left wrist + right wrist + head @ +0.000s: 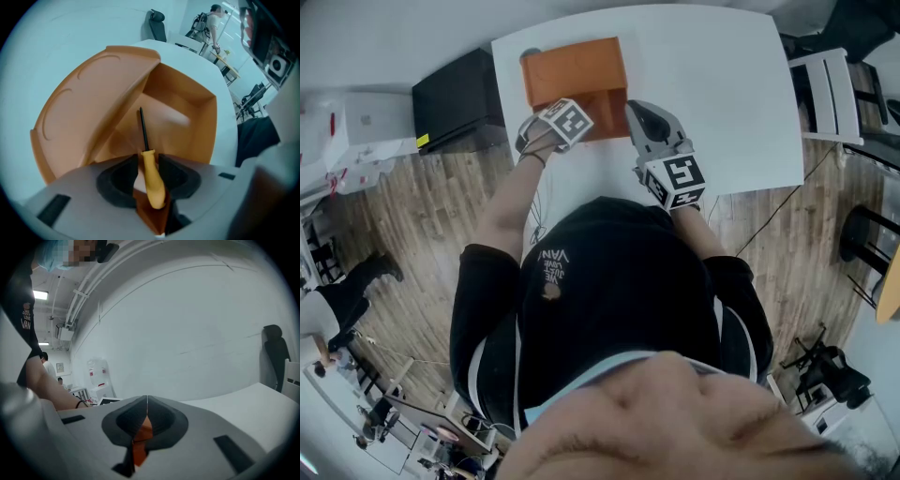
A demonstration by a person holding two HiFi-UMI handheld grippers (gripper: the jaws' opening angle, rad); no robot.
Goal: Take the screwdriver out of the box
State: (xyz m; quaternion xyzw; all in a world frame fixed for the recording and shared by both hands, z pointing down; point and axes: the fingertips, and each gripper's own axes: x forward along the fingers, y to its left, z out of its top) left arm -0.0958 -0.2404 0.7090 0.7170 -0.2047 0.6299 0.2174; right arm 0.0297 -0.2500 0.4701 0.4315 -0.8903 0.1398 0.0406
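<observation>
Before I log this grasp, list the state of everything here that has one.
orange box: open, lid folded back.
yellow-handled screwdriver: lying in the box, not gripped.
left gripper: open, screwdriver handle between its jaws.
right gripper: shut on the box's edge.

White desk (pixel 741 84) at 12 o'clock. Wood-plank floor (pixel 422 216) all round. Black cabinet (pixel 455 98) at 10, white chair (pixel 830 89) at 2, black office chair (pixel 830 375) at 4. Plain white wall (pixel 187 310), ceiling strip lights (pixel 40 295) on.
</observation>
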